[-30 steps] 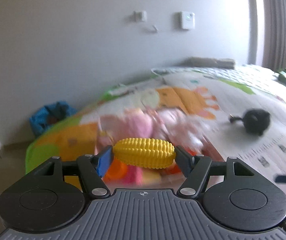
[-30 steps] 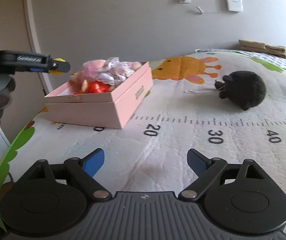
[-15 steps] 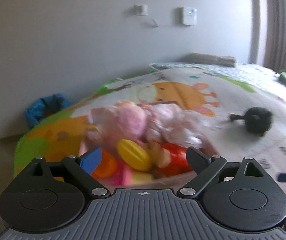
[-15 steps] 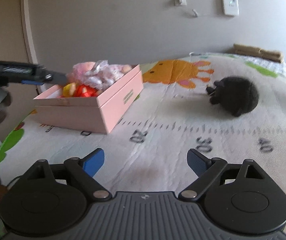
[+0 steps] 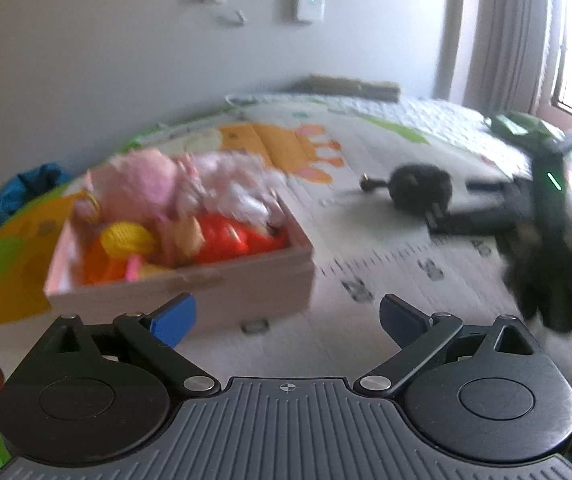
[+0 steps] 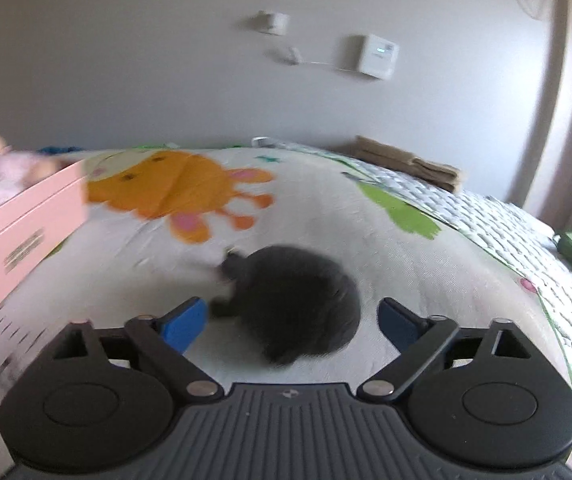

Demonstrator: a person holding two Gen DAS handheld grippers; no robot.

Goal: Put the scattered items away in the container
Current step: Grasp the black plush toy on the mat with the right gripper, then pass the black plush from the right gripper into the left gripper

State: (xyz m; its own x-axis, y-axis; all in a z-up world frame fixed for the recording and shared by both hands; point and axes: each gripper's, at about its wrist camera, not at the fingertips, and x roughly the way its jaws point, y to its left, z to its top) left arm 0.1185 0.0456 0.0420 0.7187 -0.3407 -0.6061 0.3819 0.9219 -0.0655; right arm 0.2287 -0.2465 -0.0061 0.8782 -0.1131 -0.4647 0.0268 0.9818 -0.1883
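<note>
The left gripper (image 5: 288,316) had its blue-padded jaws spread wide and still opening, nothing between them, with the shallow pink cardboard box (image 5: 245,284) on the printed play mat (image 5: 366,240) just beyond. Inside the box lay a yellow ribbed corn toy (image 5: 127,238), a red-orange plastic toy (image 5: 233,236) and a fluffy pink plush doll (image 5: 153,184), heaped near the far wall. The right gripper (image 6: 292,318) also had its jaws wide apart and opening; the round black furry plush toy (image 6: 298,300) sat on the mat in line with the gap between the pads, neither pad pressing on it, well apart from the box's corner (image 6: 25,232).
</note>
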